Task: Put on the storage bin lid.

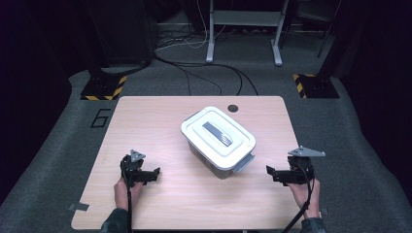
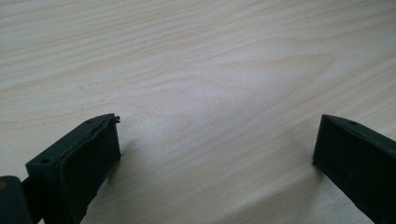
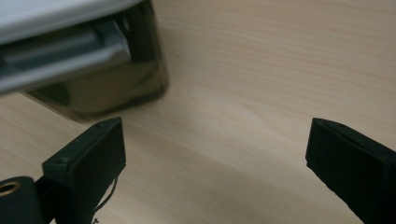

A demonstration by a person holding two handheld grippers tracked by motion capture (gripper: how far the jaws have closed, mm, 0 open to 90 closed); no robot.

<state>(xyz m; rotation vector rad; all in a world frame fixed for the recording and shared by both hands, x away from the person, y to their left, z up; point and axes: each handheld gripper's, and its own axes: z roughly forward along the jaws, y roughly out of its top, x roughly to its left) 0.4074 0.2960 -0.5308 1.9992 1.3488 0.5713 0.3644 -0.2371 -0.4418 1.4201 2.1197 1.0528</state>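
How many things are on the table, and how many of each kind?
Box with a white lid: 1
Left gripper, jaws open: 1
Right gripper, jaws open: 1
Black round spot by the table's far edge: 1
Total: 4

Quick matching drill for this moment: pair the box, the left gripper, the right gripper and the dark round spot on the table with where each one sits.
Things:
1. box
2. left gripper
3. right gripper
4. dark spot

Places:
A. far edge of the table
B. near right, jaws apart, facing the box
C. table middle, lid on
D. near left, jaws apart over bare wood

Pairs: 1-C, 2-D, 3-B, 4-A
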